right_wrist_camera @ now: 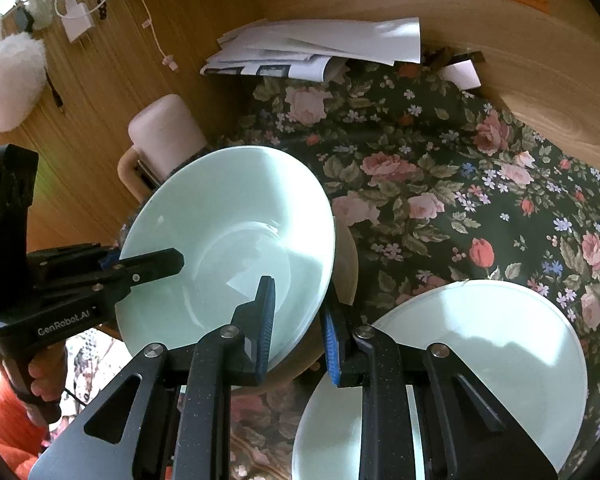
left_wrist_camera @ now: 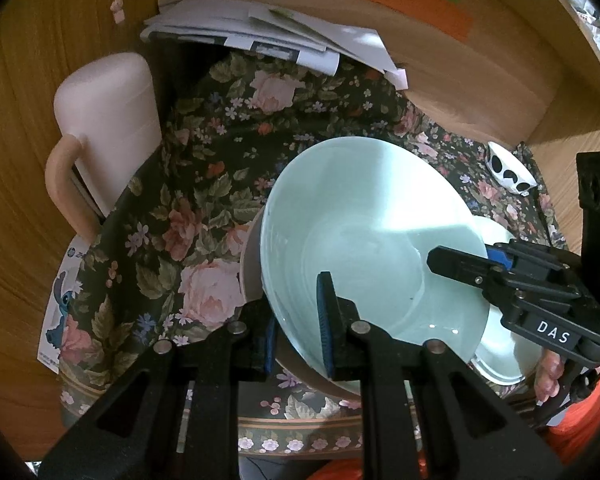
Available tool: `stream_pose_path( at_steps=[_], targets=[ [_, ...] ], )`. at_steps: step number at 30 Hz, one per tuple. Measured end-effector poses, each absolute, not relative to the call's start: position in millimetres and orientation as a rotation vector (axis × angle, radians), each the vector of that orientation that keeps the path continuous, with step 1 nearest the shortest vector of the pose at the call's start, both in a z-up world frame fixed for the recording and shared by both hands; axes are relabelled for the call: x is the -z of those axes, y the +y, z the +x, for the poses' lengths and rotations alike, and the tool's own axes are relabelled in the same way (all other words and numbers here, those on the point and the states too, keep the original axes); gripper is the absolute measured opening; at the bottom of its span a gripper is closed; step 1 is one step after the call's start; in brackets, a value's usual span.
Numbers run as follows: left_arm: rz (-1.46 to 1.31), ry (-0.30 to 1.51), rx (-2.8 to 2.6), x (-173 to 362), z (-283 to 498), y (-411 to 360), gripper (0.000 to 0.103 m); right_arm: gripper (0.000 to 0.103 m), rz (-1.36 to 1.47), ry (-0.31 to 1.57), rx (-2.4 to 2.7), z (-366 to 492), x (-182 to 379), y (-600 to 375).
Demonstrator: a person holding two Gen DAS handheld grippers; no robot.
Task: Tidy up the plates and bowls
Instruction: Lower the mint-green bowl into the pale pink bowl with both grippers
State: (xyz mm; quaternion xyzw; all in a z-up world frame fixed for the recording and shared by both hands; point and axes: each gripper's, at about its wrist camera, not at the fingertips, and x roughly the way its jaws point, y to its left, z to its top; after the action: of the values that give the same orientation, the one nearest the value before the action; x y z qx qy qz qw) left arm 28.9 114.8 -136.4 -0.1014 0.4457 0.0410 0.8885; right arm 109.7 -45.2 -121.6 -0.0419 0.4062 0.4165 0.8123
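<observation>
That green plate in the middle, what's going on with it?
A person is gripping the tilted pale green plate with both handheld tools. The left tongs and right tongs each straddle the rim on opposite sides, one finger inside and one behind. A second green plate rests on the floral tablecloth beside it, and a pink mug stands further back.

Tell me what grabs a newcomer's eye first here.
A pale green bowl held tilted at the centre, both grippers' jaws closed over opposite sides of its rim. Under it spreads a dark floral tablecloth, with a second pale green dish lying at the right and a pink jug at the left.
</observation>
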Motion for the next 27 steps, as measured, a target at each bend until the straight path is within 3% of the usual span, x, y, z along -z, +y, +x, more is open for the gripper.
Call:
stream_pose_path(
  at_steps=[27],
  targets=[
    [-0.098,0.883,-0.158,141,35,108,0.016,0.026,-0.199,0.771,-0.827,102,112,-52]
  ],
)
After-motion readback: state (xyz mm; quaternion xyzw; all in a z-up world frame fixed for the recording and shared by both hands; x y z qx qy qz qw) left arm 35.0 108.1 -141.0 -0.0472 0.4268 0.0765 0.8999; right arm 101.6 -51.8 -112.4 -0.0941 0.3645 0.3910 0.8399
